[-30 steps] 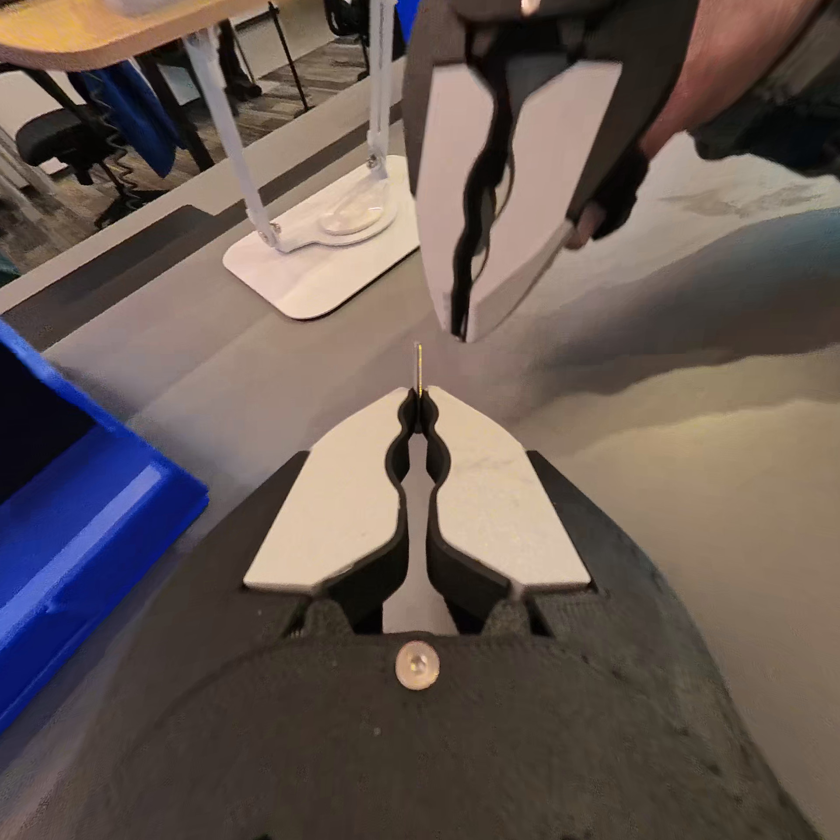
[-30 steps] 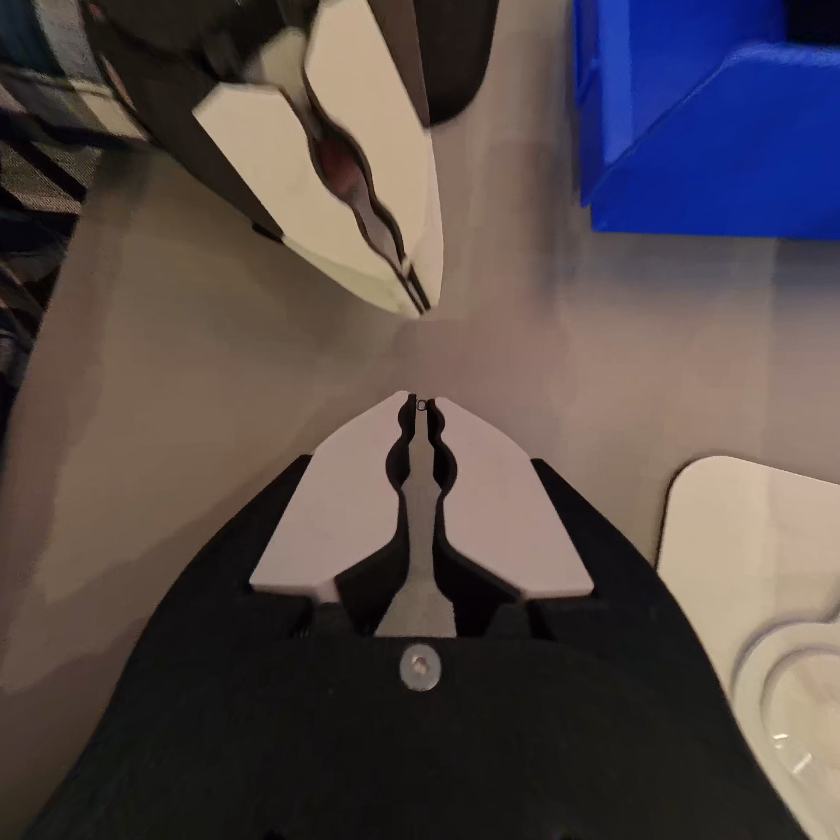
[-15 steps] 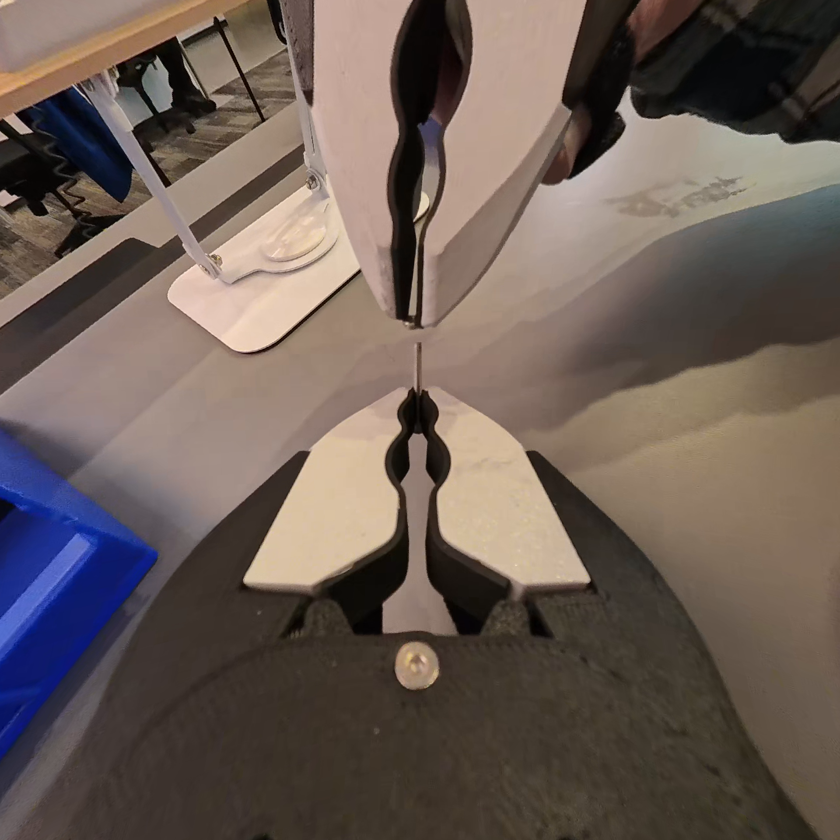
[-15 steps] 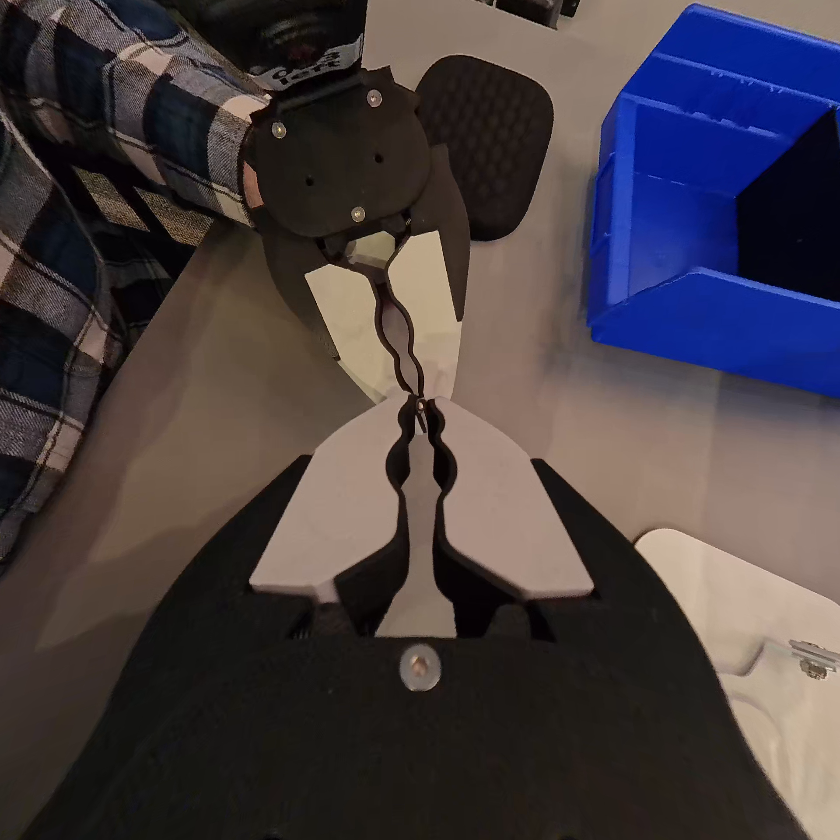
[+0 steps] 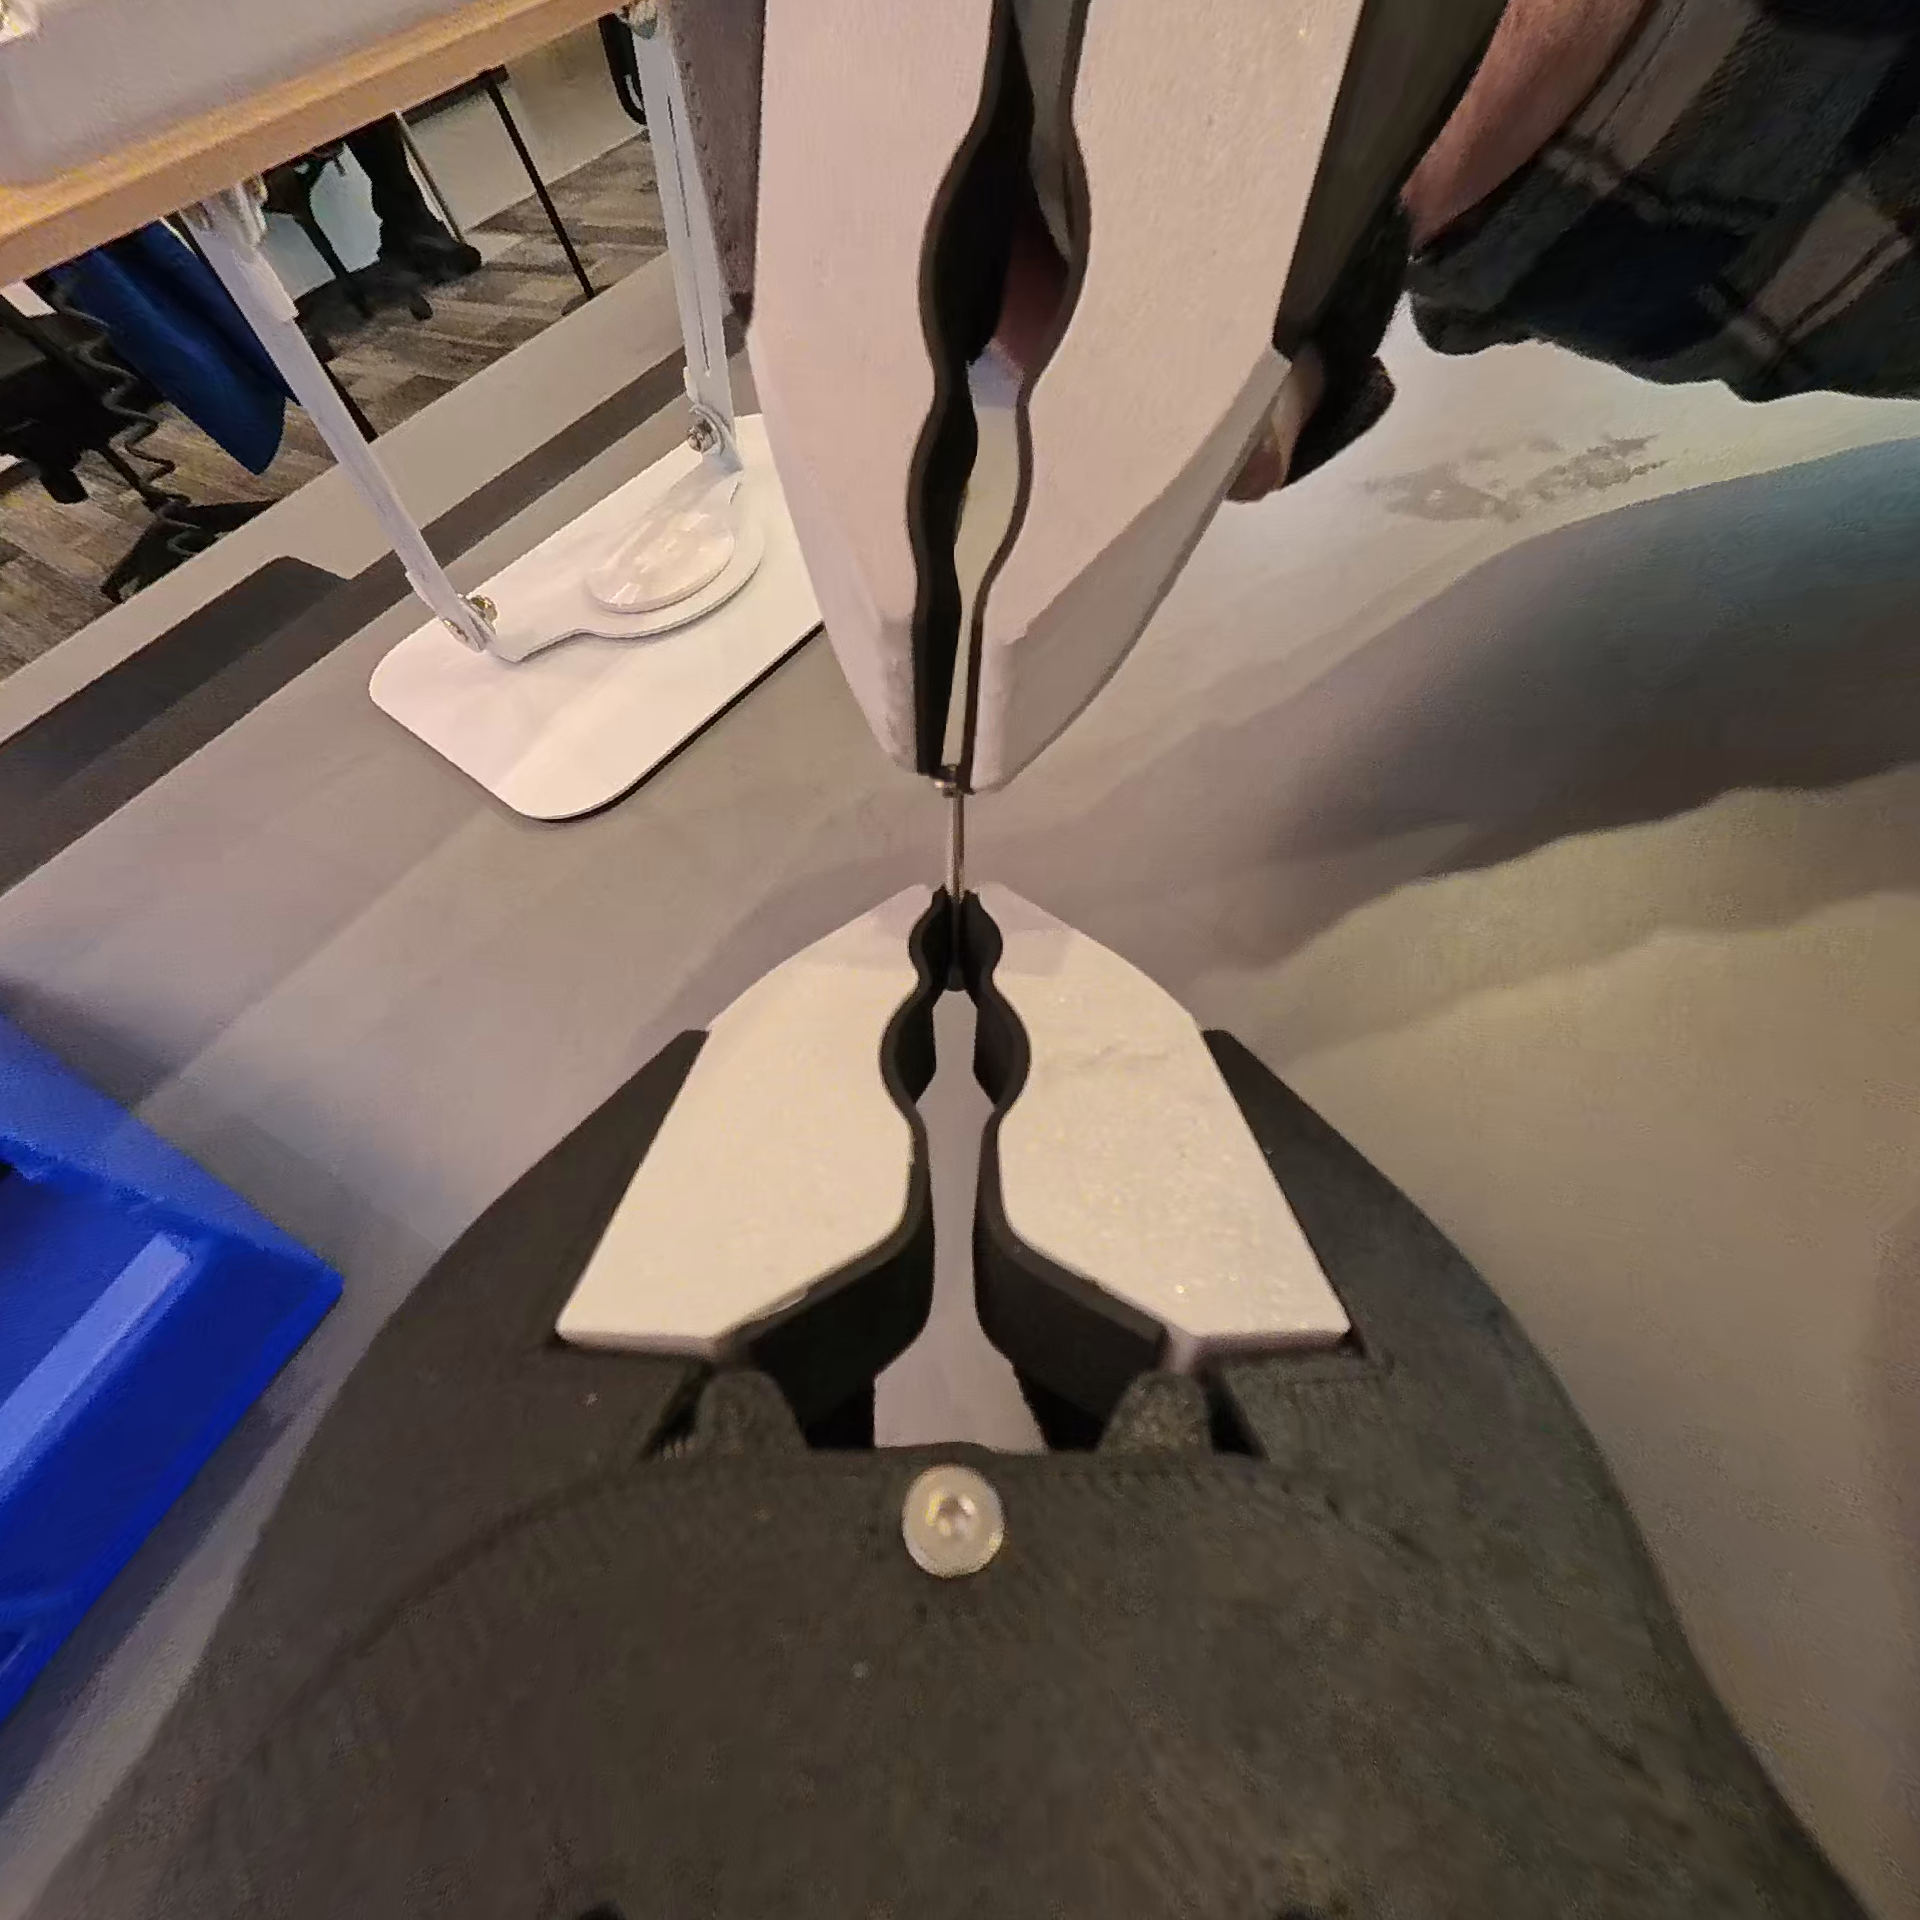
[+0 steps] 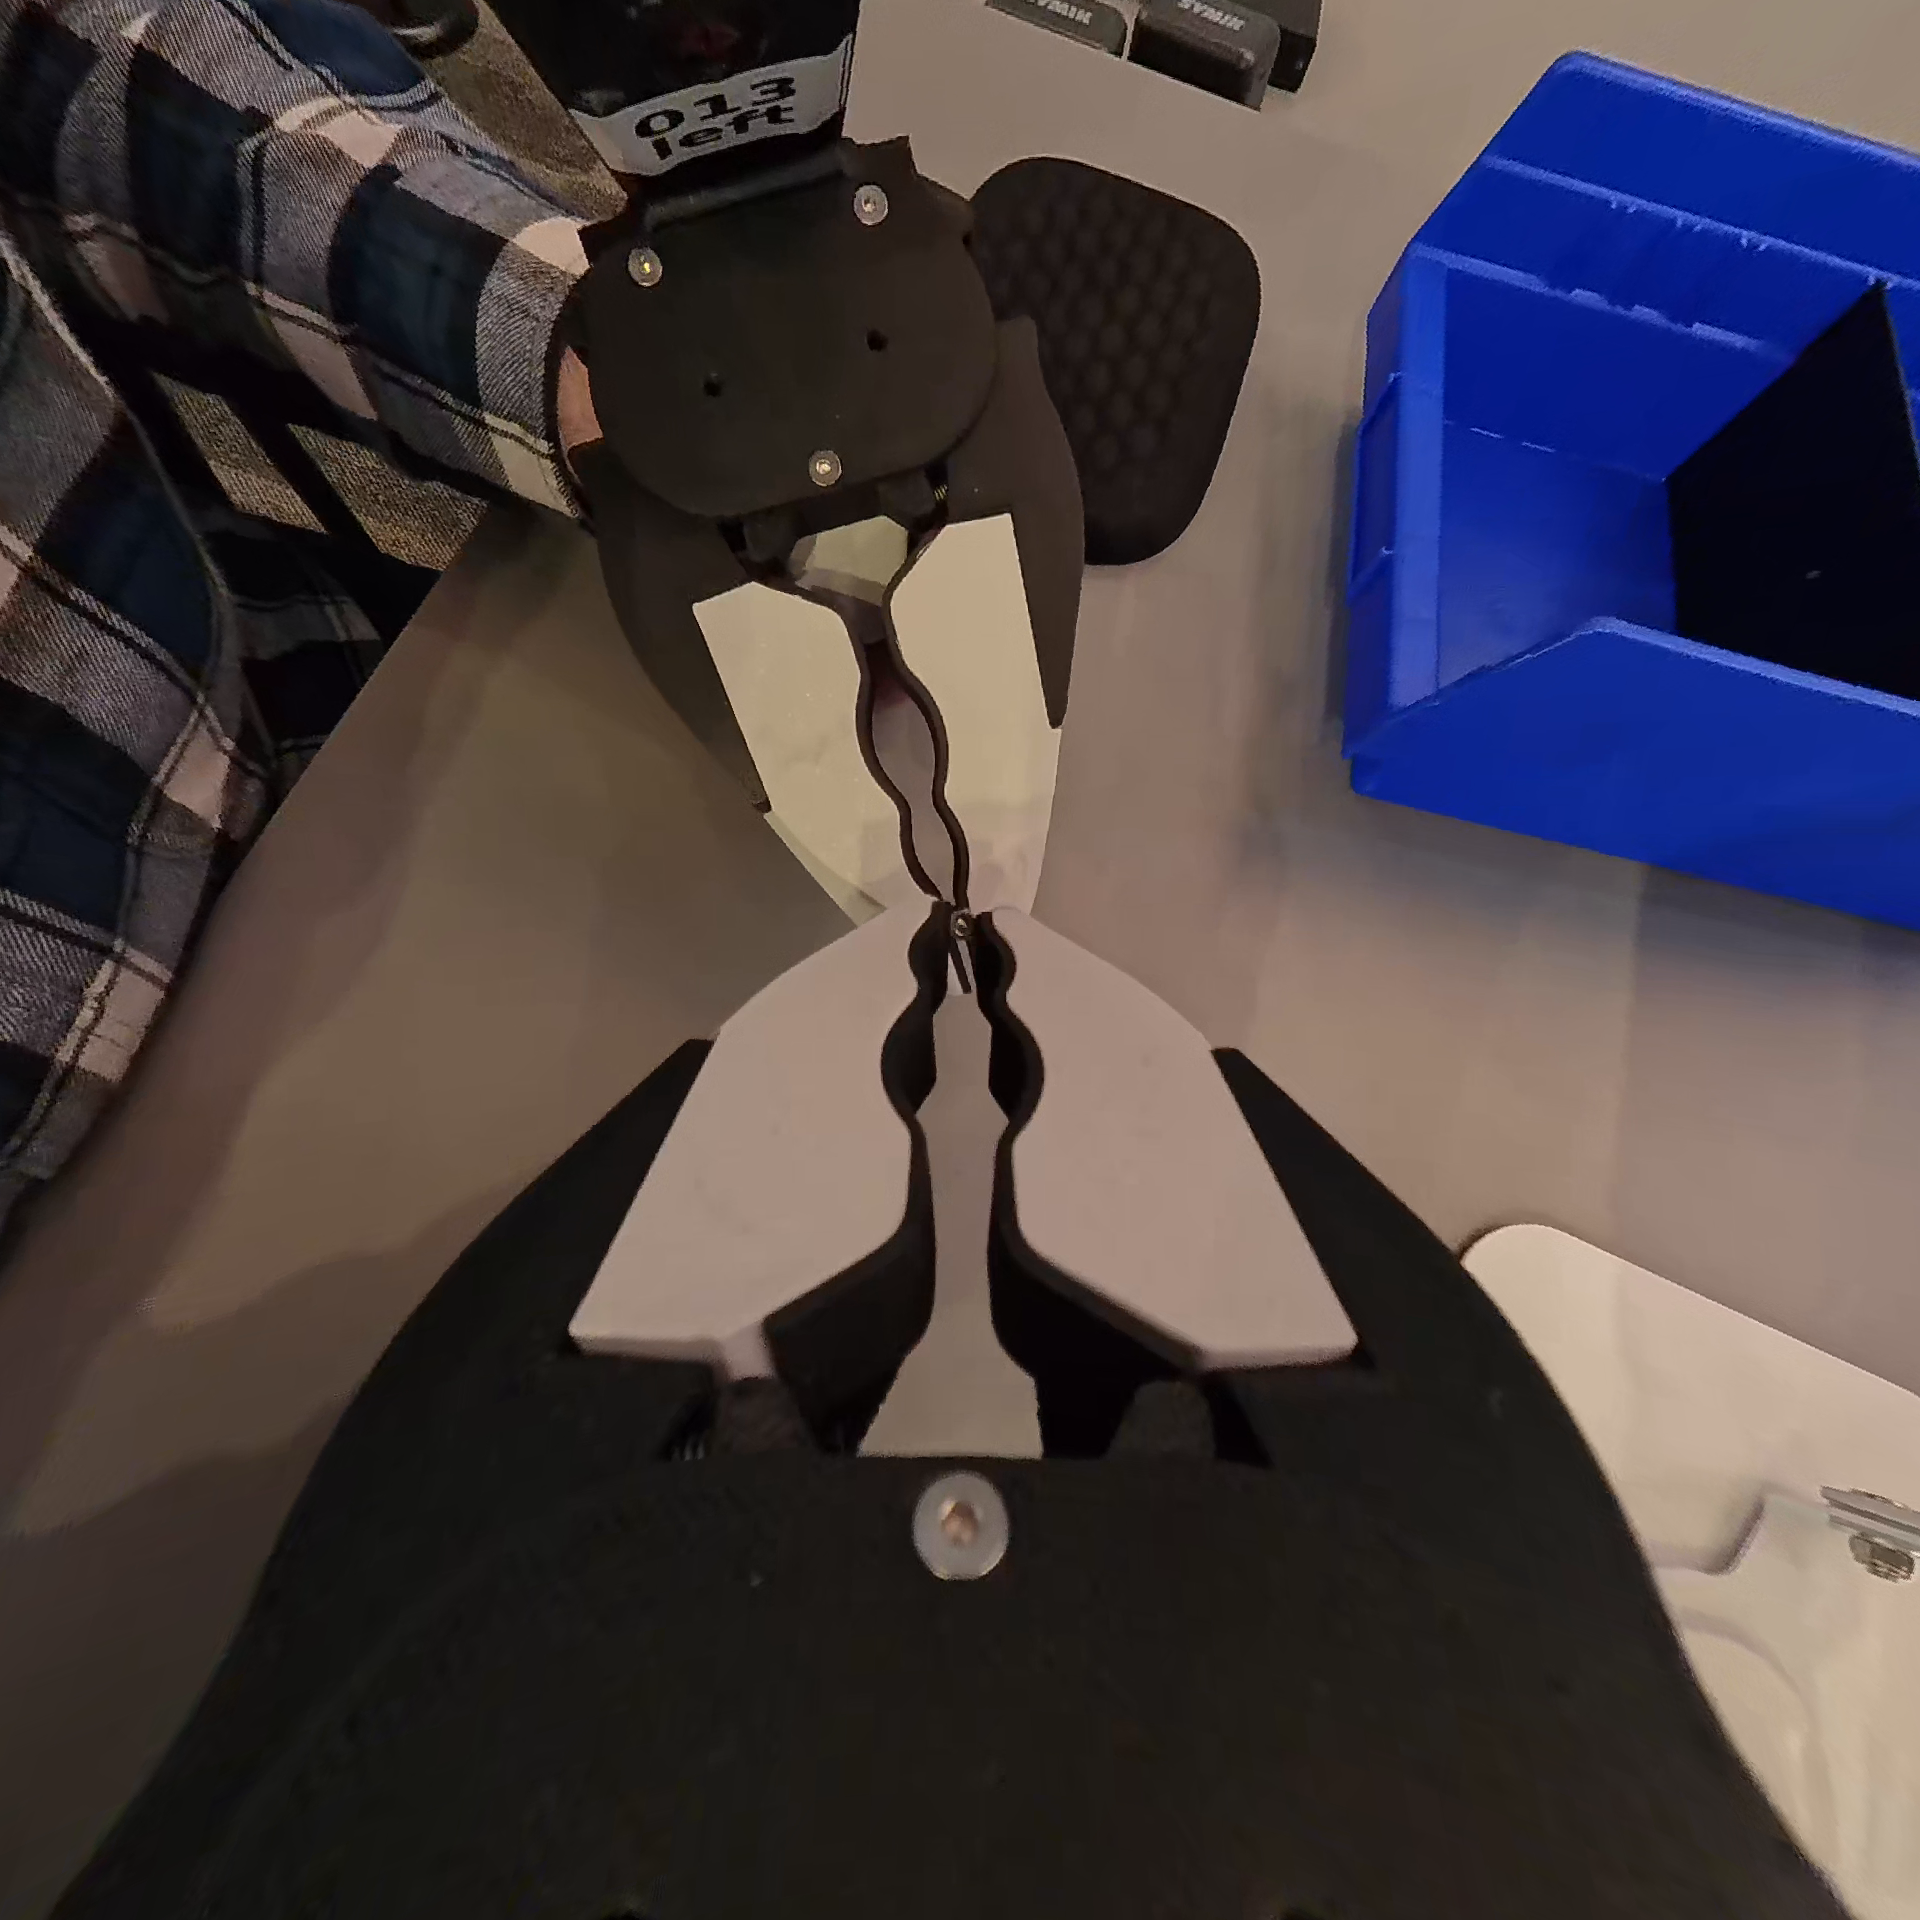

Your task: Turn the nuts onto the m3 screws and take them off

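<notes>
Thin metal pin (image 5: pixel 954 844) pinched in left gripper (image 5: pixel 954 902), above grey table (image 5: pixel 1558 1039) | tiny nut (image 6: pixel 963 921) clamped in right gripper (image 6: pixel 961 925) at pin tip | risk: slight misalignment, nut dropped.

A: What stays unclear at the tips?

B: The pin (image 5: pixel 954 844) is too thin to identify, and its lower end is hidden between the left gripper's (image 5: pixel 954 902) pads. A tiny ring-shaped part (image 6: pixel 964 921) at the right gripper's (image 6: pixel 961 925) tips is too small to name.

A: And toward the edges?

B: The bin (image 5: pixel 125 1320) is cut off at 9 o'clock in the left view, the stand's (image 5: pixel 603 675) arms run out at 12. The sleeve (image 6: pixel 156 436) leaves the right view at 10 o'clock, and the black boxes (image 6: pixel 1164 31) at 12 are only slivers.
</notes>
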Available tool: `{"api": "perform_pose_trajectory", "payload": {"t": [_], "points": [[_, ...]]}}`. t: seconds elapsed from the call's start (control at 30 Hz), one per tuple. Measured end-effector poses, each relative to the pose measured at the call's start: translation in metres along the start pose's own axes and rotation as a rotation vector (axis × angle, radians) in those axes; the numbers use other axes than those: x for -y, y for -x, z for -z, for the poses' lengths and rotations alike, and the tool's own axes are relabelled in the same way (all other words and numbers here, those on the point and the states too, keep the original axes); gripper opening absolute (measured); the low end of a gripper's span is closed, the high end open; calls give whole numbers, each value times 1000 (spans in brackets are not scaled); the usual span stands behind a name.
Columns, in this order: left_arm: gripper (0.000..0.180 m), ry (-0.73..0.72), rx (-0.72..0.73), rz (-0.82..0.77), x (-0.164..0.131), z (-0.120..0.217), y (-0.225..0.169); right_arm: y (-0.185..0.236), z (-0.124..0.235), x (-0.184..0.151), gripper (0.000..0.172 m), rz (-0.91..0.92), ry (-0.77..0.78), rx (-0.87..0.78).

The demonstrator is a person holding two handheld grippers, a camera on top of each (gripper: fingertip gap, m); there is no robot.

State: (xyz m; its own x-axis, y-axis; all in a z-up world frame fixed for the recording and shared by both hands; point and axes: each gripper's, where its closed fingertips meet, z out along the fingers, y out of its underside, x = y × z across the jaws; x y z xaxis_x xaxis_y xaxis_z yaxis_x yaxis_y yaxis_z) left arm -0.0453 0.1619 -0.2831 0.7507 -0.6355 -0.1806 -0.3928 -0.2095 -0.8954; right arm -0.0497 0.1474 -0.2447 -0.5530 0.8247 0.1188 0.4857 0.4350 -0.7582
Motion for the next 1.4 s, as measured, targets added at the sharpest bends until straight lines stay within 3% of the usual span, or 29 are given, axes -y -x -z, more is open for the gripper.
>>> {"api": "perform_pose_trajectory", "payload": {"t": [0.53,1.07,1.4], "points": [[1,-51,-2,19,11,1,0,0,5,4,5,-11,-67,-5],[1,10,212,-108,18,-3,13,-8,8,2,5,-221,-110,-123],[1,5,210,-122,22,-5,10,-6,10,1,5,-224,-99,-186]]}}
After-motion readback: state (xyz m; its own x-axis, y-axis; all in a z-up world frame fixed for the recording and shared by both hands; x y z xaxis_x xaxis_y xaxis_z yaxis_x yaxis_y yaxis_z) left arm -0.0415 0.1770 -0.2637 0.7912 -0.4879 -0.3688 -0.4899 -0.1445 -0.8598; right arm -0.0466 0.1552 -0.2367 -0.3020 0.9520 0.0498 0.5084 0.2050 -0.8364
